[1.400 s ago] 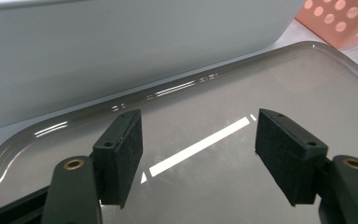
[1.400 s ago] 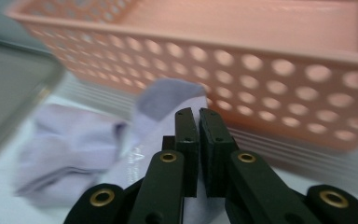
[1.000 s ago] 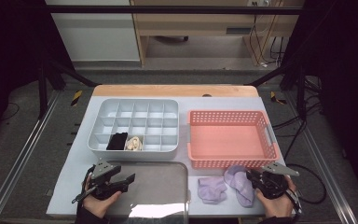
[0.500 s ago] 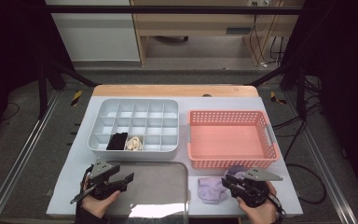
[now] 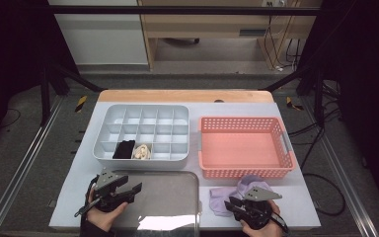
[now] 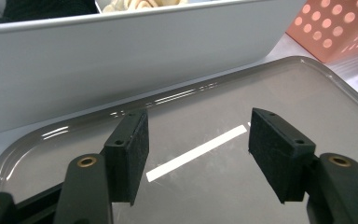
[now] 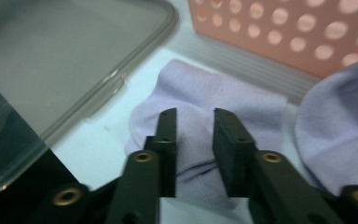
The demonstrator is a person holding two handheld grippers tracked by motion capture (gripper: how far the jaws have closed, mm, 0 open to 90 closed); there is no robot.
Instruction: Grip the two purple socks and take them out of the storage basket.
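The right gripper (image 5: 235,203) sits low at the near edge of the pale grey table (image 5: 286,207), right over a soft light purple sock (image 7: 223,112) that lies flat on the table. Its two black jaws are a little way apart, with a narrow gap between them, and they press down onto the sock cloth but do not pinch it yet. A second light purple sock (image 7: 340,126) lies bunched up just beside the first one, close to the wall of the pink plastic basket with round holes (image 5: 246,148). The left gripper (image 6: 198,149) hovers over the shiny grey flat tray (image 6: 242,93), and its jaws are spread wide with nothing between them. Behind the tray stands the light grey box with many small square sections (image 5: 143,131). In its front row there is a black rolled sock (image 5: 124,149) in one section and a cream rolled sock (image 5: 141,152) in the section next to it
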